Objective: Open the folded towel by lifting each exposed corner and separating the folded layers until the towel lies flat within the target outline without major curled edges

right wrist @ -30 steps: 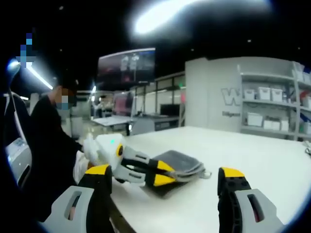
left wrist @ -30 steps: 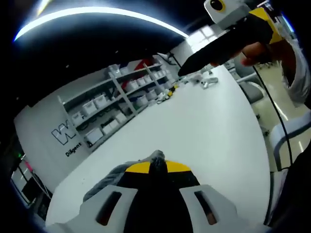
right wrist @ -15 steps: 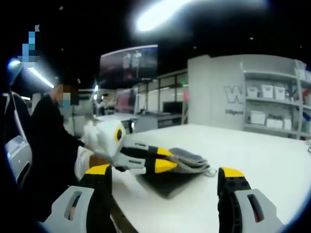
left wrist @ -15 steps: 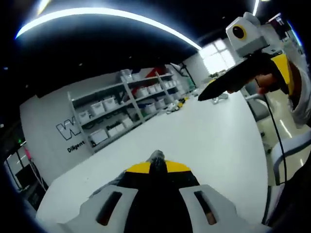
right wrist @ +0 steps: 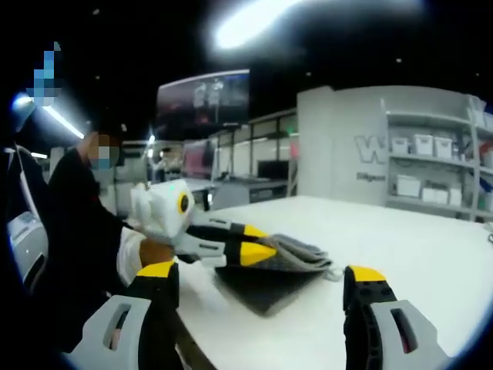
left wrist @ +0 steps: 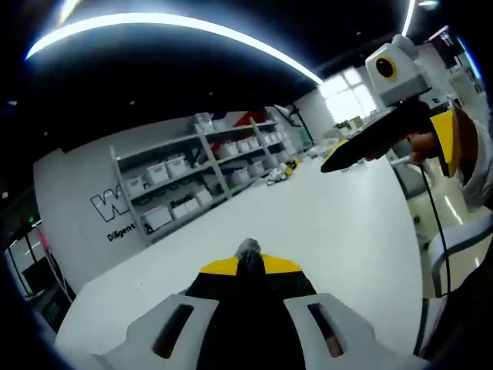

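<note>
Right gripper view: the right gripper (right wrist: 258, 297) hangs wide open nearest; beyond it the left gripper (right wrist: 258, 253) pinches the folded towel (right wrist: 289, 258), lifting a corner off the white table (right wrist: 400, 247). Layers remain stacked, so I judge unfolding barely begun; no target outline is visible.

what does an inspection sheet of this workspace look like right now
surface: white table, broad and mostly bare.
job's things: grey folded towel lying near the table edge, one layer lifted at the left gripper's end; target outline not made out.
clutter: small objects at the table's far end, too small to tell.
grippers: left gripper shut on the towel's edge; right gripper open, held in the air above the table, holding nothing.
cables: black cable hanging from the right gripper.
surroundings: shelving with white bins, wall lettering, a person at the table edge.
</note>
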`<state>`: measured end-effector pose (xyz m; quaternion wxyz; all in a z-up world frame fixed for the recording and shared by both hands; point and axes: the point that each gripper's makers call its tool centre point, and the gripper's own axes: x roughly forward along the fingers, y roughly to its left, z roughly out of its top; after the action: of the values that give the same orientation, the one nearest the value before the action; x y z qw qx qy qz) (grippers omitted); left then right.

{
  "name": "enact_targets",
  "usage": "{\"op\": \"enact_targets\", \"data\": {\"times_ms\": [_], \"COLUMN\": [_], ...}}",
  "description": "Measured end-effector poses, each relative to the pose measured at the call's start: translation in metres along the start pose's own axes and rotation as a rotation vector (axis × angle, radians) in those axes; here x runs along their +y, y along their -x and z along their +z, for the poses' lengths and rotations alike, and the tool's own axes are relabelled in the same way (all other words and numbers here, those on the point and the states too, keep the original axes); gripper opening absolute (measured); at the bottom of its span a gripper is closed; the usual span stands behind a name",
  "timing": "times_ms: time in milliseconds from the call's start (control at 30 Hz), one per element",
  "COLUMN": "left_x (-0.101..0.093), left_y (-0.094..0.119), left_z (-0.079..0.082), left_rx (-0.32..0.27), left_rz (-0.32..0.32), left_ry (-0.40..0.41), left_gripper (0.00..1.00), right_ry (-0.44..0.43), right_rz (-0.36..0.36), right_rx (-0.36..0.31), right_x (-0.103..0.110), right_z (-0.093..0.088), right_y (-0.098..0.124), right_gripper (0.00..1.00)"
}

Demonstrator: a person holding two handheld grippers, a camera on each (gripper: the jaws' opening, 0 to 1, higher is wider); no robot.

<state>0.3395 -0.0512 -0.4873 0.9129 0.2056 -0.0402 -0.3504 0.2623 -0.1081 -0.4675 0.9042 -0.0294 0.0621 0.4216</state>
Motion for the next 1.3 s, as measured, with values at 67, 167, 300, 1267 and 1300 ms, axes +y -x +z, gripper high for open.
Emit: {"op": "enact_targets", "data": {"times_ms": [67,167,300,1267,1300], "left_x": [0.003,0.004,0.011,0.048,0.050], "left_y": [0.002,0.006,0.008,0.035,0.036], "left_z": [0.002,0.005,0.005,0.007,0.007], "left_rx": [-0.004,-0.013,-0.014,-0.036,-0.038], "left_rz": [0.004,0.013,0.029,0.121,0.125], "left_ry": [0.007,0.006,0.006,0.122,0.125], "left_gripper": [0.07,0.07,0.07,0.07,0.07], "right_ry": [0.001,-0.003,-0.003,0.015,0.015], "right_rz": [0.002,0.002,0.000,-0.002,-0.003], "right_rx": [0.003,0.007,0.014,0.030,0.031], "right_x": [0.000,-0.001,-0.002,-0.002,-0.002], "right_z": [-0.001,-0.003,-0.006,-0.012,-0.012], "right_y": [-0.001,-0.002,-0.004,-0.009,-0.009], "right_gripper": [0.88,0.87,0.87,0.83,0.83]}}
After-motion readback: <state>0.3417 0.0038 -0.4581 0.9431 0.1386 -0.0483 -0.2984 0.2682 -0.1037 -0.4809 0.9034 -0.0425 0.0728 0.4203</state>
